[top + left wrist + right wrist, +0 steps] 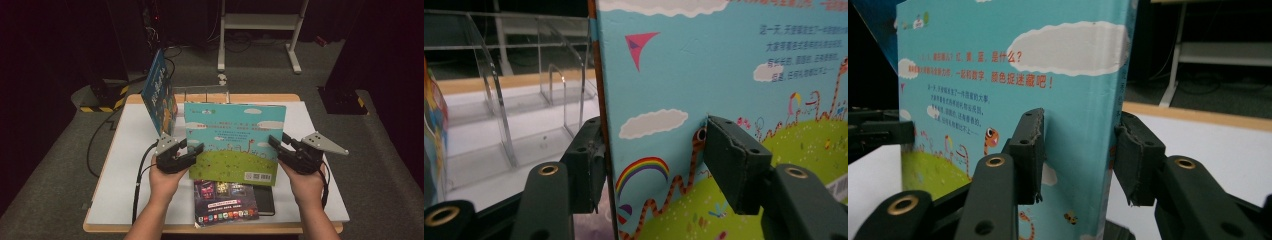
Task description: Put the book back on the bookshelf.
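Observation:
A picture book (232, 140) with a sky-blue and green cover stands upright over the middle of the table, cover facing me. My left gripper (196, 148) straddles its left edge. In the left gripper view, that gripper (651, 160) has one pad behind the book (724, 75), and the other pad (734, 165) stands off from the cover. My right gripper (276, 141) holds the right edge. In the right gripper view, that gripper (1078, 155) has its pads pressed on the cover and back of the book (998, 75) near the spine.
A clear rack (205, 92) stands at the table's back, with a blue book (159, 92) leaning at its left; its dividers (499, 100) look bare. A colourful book (225, 202) and a black one (265, 200) lie flat near the front edge. A white stand (260, 22) is on the floor beyond.

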`<state>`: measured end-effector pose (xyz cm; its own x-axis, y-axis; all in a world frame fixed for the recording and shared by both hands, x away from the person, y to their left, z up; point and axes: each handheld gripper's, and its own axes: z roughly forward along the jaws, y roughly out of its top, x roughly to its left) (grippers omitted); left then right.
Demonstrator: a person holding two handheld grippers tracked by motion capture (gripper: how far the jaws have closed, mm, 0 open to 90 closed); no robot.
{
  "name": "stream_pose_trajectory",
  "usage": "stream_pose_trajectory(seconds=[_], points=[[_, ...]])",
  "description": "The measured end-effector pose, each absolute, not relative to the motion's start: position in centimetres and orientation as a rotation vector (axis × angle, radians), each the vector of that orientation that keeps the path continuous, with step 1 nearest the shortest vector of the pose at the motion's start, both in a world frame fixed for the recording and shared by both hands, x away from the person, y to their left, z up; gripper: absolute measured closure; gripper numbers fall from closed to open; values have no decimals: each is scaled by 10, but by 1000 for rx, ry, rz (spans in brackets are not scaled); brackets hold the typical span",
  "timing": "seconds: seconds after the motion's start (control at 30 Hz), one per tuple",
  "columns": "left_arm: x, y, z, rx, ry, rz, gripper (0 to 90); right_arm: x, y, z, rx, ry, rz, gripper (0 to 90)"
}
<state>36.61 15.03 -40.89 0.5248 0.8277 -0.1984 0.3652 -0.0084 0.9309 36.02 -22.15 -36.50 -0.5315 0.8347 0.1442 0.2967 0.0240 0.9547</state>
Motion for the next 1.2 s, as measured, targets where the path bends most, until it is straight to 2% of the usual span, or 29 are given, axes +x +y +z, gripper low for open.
stream_pose_trajectory(seconds=[0.2,0.47,0.6,0.7,0.87,1.0,1.07,1.2], points=[[365,149,-408,1600,979,564,447,356,-220,-354,1080,1808,1528,578],[345,149,-414,1579,902,630,432,330,-224,-365,1023,1780,1604,546],[333,152,-417,1554,882,646,405,318,-229,-369,959,1821,1692,490],[332,152,-418,1545,879,636,387,316,-228,-372,923,1869,1690,401],[333,153,-417,1549,895,650,385,318,-219,-371,861,1934,1653,472],[333,167,-421,1531,947,647,393,317,-215,-369,782,1992,1648,636],[331,175,-425,1551,964,655,394,312,-213,-368,701,2024,1626,778],[323,194,-438,1571,1023,652,396,303,-200,-364,691,2040,1577,802]])
